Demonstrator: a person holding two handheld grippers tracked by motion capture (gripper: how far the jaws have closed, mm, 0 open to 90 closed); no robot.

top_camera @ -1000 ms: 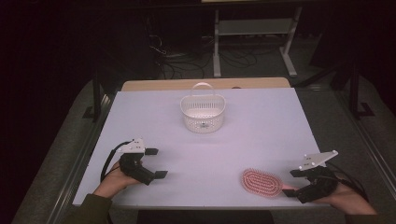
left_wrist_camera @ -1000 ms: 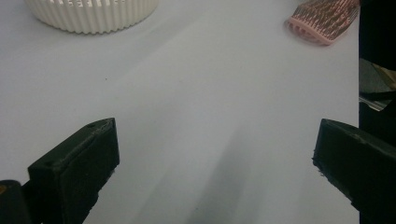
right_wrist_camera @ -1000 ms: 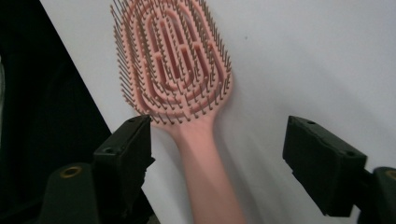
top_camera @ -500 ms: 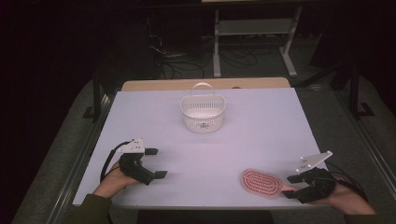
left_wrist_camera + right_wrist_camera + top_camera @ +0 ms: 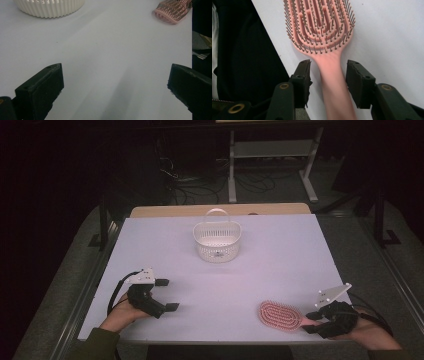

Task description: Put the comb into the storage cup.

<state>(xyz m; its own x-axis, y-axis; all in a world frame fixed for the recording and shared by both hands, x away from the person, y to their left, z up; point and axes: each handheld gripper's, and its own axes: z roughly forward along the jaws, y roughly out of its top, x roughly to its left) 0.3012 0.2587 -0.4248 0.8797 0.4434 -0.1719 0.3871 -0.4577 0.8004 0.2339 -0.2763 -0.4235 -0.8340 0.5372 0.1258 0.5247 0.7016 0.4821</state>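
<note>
Here, near the surface's front right corner, the pink hairbrush (image 5: 319,32), light, stiff plastic with springy bristles, lies bristles up, best taken by its smooth narrow handle, which the right tongs (image 5: 329,75) have just been closing around without yet pressing, while the left tongs (image 5: 112,85) gape empty.

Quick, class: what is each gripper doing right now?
Left gripper: open, nothing between its jaws.
Right gripper: open, jaws just closing around the hairbrush handle, not yet pressing it.
</note>
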